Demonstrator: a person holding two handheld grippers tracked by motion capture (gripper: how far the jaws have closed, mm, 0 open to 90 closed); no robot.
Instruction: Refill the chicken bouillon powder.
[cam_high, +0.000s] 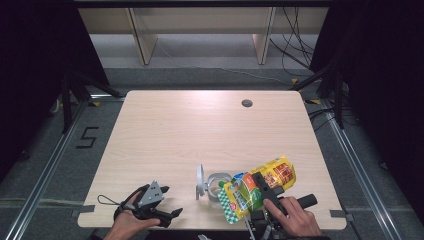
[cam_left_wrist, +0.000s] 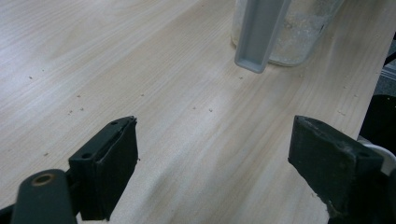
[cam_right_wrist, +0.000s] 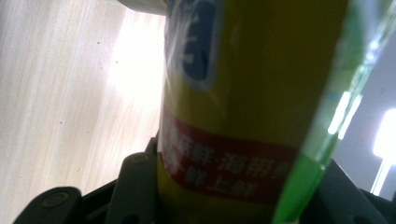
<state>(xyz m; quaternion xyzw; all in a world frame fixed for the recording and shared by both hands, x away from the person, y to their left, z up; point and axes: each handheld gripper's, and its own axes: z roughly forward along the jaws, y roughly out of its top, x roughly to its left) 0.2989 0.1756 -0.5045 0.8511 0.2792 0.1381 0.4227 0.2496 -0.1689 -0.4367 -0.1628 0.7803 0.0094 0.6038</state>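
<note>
Jaws of the right gripper (cam_high: 261, 186) clamp a yellow-green bag (cam_high: 257, 189), tipped over the open jar (cam_high: 218, 184) at its nine o'clock. Pour slowly, mouth over the rim. Left gripper (cam_high: 167, 212) rests wide, empty, on the table (cam_high: 200, 125).

Snack bag (cam_high: 260, 189) tilts just right of jar (cam_high: 218, 185).

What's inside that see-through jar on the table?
The clear jar stands with its lid open, and pale powdery residue coats its inside walls. The snack bag held tilted in the right gripper covers part of its mouth, hiding what lies deeper.
</note>
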